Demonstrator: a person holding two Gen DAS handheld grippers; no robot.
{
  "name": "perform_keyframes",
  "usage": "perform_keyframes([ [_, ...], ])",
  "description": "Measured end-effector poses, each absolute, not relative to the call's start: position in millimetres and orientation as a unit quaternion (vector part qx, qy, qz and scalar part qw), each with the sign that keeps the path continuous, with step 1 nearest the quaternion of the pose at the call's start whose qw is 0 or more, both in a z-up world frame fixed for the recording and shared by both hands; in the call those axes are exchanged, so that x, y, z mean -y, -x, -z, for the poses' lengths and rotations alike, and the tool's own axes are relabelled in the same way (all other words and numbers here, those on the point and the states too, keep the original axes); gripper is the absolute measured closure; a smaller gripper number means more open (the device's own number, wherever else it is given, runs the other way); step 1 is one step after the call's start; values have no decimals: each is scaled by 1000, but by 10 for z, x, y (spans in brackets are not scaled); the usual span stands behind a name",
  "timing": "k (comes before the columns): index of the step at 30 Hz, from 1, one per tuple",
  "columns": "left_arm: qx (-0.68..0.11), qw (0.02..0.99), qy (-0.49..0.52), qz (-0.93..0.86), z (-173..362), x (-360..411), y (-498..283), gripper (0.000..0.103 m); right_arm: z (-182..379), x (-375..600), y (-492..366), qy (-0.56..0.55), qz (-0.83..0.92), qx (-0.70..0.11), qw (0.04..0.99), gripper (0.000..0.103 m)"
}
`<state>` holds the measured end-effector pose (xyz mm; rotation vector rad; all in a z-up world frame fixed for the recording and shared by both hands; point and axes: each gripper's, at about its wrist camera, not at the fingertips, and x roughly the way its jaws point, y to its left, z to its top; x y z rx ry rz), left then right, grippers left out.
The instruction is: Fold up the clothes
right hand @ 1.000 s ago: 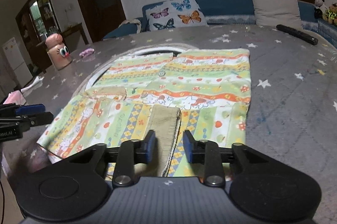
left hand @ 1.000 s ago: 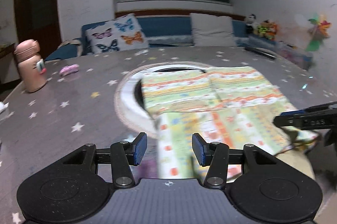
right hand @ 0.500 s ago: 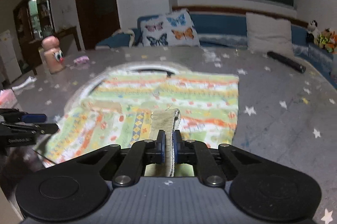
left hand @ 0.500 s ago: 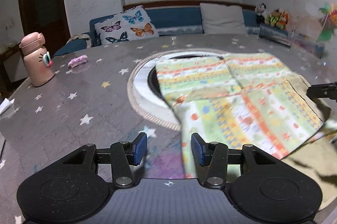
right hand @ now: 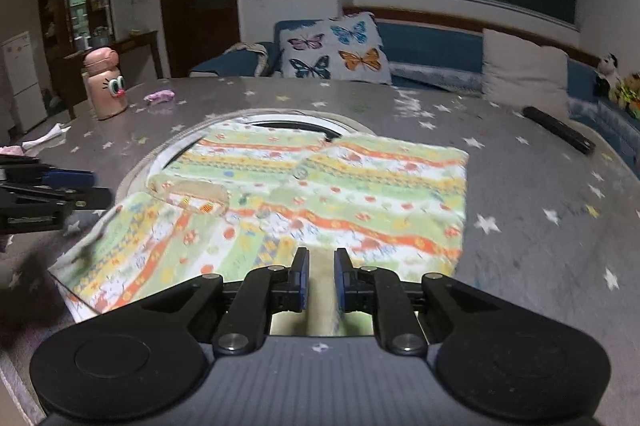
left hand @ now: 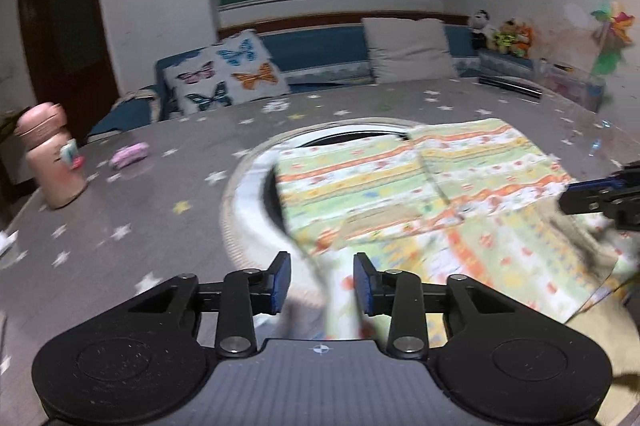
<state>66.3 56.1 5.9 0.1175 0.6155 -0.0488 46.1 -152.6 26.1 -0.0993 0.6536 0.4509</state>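
Observation:
A child's garment with green, yellow and orange stripes lies spread on the grey star-print table, its near part raised. My right gripper is shut on a beige ribbed strip of the garment that fills the narrow gap between its jaws. In the left wrist view the right gripper sits over the garment's right side, with beige fabric hanging under it. My left gripper is open, and the blurred near-left edge of the garment sits between its fingers. The left gripper also shows at the garment's left edge.
A pink bottle with cartoon eyes and a small pink object stand at the table's far left. A black remote lies far right. A white ring set in the tabletop lies partly under the garment. A sofa with a butterfly pillow stands behind.
My left gripper has closed in on the garment's near-left edge, which now lies between its open fingers. The right gripper's jaws stand slightly wider on the beige strip than half a second ago.

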Motion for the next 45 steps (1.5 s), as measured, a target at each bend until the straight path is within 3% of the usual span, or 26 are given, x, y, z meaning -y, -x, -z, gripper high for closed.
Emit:
perform_keyframes([
  [9, -320, 943, -90, 36, 119, -455, -871, 71, -138, 1447, -525, 82, -240, -325, 911, 90],
  [27, -270, 933, -203, 127, 1, -99, 92, 68, -198, 1649, 78, 102, -269, -338, 896, 86],
  [37, -239, 902, -306, 188, 188, 78, 505, 58, -290, 1784, 270, 121, -271, -330, 896, 82],
  [45, -208, 898, -315, 227, 259, 305, 437, 58, -297, 1848, 440, 172, -272, -321, 890, 74],
])
